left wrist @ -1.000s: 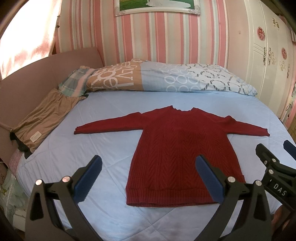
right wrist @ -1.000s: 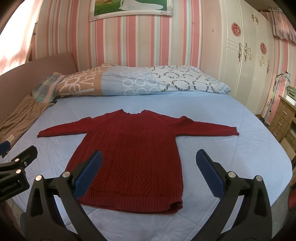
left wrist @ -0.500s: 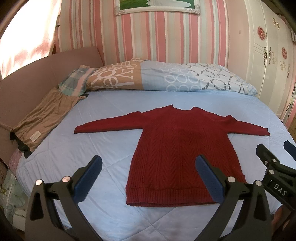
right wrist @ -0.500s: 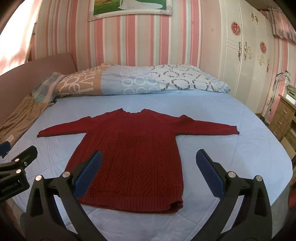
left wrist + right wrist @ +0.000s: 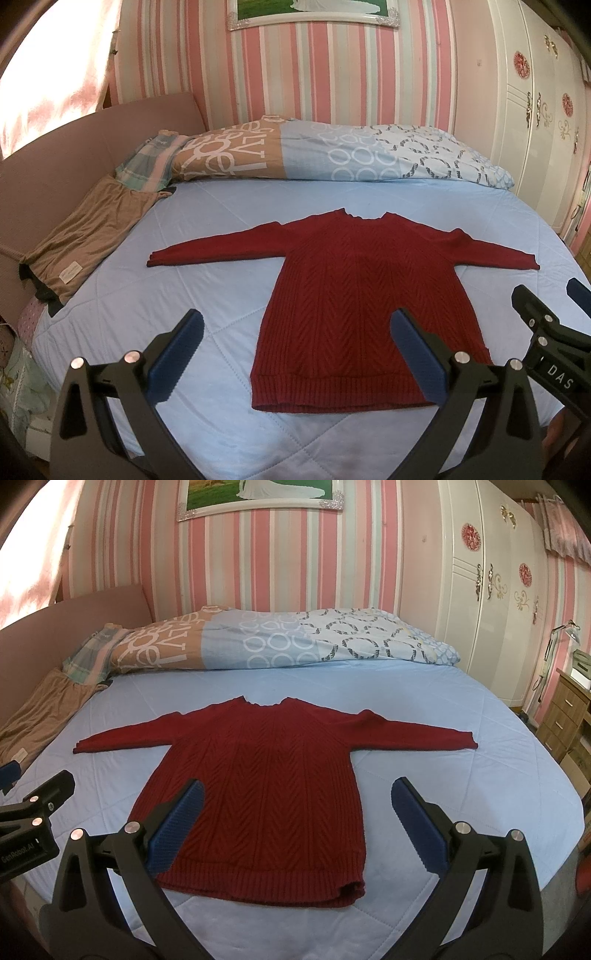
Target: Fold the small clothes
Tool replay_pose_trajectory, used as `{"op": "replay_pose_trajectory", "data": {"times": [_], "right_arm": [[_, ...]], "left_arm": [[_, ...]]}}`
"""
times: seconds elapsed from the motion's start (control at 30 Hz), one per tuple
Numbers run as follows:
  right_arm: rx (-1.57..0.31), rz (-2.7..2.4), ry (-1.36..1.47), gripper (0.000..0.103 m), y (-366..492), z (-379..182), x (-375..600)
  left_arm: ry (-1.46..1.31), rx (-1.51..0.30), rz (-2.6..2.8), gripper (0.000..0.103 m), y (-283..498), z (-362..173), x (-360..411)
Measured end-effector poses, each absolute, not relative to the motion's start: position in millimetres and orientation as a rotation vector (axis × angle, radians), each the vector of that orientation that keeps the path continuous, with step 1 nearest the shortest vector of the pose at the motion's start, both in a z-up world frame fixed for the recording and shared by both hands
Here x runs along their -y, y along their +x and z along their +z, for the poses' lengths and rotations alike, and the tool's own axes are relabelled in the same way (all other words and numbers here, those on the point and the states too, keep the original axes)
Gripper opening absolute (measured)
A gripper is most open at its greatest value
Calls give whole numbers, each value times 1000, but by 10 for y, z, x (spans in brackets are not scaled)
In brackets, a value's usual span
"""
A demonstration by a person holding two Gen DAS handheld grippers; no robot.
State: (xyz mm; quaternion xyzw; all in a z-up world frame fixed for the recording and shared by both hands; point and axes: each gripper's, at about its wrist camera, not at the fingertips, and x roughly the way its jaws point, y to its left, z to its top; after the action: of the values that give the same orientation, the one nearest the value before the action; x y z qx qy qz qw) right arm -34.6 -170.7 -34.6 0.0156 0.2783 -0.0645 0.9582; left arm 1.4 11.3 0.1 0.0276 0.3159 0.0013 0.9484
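Observation:
A dark red knitted sweater (image 5: 362,295) (image 5: 266,790) lies flat on the light blue bed, both sleeves stretched out sideways and the hem toward me. My left gripper (image 5: 295,332) hovers open above the near bed edge, over the hem's left part, touching nothing. My right gripper (image 5: 295,808) is open too, above the hem's right half, with nothing between its blue pads. Each view shows the other gripper at its side edge: the right one (image 5: 550,332), the left one (image 5: 37,805).
A folded brown garment (image 5: 88,236) lies at the bed's left edge by the headboard. A rolled patterned duvet (image 5: 332,155) runs across the far side. A white wardrobe (image 5: 498,590) and a wooden drawer unit (image 5: 565,716) stand to the right. The light blue quilt (image 5: 221,288) surrounds the sweater.
Both grippers have drifted very slightly back or up; the sweater sits a touch lower in the views. Nothing was grasped and the sweater has not moved.

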Motion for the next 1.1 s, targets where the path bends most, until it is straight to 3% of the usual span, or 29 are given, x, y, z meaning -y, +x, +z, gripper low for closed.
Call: {"op": "replay_pose_trajectory", "data": {"times": [0.5,1.1], "right_arm": [[-570,-133,26,100,-322,-375,1700],[-616,-154,31,100,145,-803,1771]], "left_arm": [[54,-646,2,101,27,-87,-121],[62,-663,25,101,447,-514,-96]]}}
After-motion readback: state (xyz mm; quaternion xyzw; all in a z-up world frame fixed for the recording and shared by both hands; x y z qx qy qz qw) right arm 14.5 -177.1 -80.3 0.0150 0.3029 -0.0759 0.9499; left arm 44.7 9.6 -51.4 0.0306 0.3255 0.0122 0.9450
